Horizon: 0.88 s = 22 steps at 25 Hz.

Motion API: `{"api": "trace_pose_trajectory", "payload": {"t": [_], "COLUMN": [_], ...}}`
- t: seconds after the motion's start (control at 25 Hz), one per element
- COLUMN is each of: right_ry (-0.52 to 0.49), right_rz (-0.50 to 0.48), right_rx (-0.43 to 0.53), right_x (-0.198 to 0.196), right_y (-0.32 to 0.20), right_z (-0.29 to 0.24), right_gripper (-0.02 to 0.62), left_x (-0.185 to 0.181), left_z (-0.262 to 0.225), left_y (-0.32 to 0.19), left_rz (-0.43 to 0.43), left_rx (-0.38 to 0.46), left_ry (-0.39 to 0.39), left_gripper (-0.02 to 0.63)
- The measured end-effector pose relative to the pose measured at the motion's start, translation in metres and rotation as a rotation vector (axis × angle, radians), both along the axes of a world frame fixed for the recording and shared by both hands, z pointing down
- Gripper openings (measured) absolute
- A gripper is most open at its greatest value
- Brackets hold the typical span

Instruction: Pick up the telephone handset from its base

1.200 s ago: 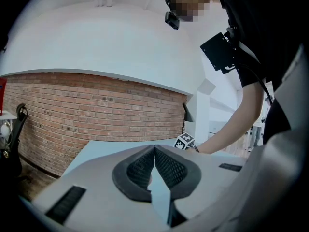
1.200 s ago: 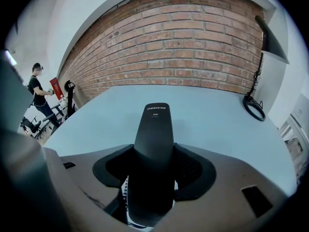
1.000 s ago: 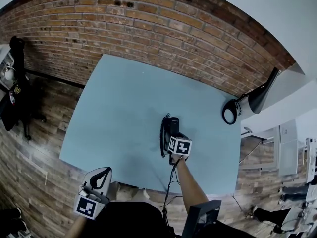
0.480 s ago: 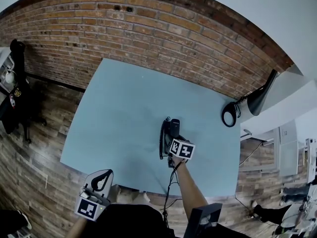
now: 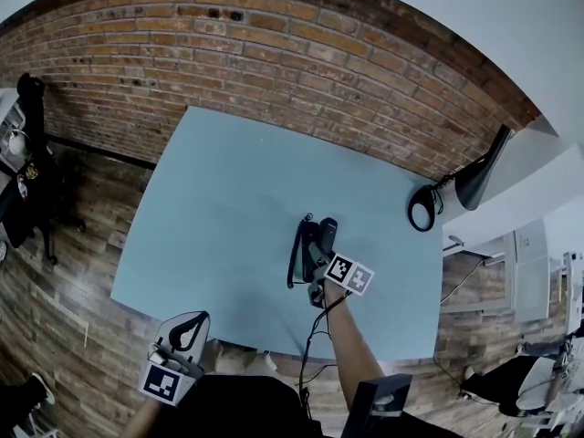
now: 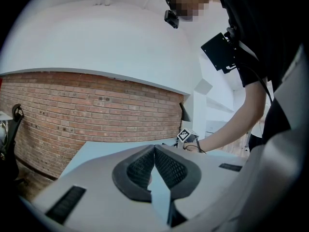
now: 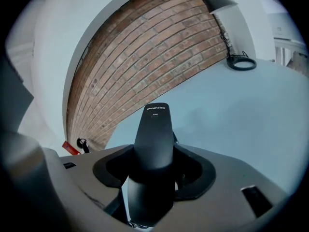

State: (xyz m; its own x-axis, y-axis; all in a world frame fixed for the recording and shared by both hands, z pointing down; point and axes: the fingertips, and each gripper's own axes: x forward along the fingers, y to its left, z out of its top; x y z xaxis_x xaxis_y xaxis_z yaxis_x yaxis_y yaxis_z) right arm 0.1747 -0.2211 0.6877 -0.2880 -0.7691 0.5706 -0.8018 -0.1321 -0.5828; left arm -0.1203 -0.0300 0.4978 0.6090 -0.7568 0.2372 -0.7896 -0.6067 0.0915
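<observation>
Items counted were as follows. One table (image 5: 228,199). One telephone handset (image 7: 153,144). One coiled cord (image 5: 294,255). Two grippers: one left gripper (image 6: 154,151) and one right gripper (image 7: 153,178). Two marker cubes: one marker cube (image 5: 349,275) at right and another at left. One brick wall (image 5: 274,53). One black lamp (image 5: 481,173).

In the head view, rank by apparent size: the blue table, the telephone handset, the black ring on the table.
Largest: blue table, by far.
Then telephone handset and black ring: they look much alike, so I would not rank them.
</observation>
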Motion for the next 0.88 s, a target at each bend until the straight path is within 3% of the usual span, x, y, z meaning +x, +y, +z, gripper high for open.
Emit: {"api": "trace_pose_trajectory", "payload": {"t": [0.2, 0.88], "right_ry": [-0.119, -0.337], "right_rz": [0.046, 0.087], "right_rx": [0.036, 0.184], "right_x": [0.002, -0.009], "right_y": [-0.001, 0.0], "right_z": [-0.01, -0.071], "right_gripper": [0.252, 0.25], "left_x": [0.003, 0.013], "left_z": [0.0, -0.002], "left_y": [-0.001, -0.004], "left_rz": [0.01, 0.051], "left_rx": [-0.002, 0.003], "left_ry": [0.0, 0.018], "left_gripper": [0.012, 0.012]}}
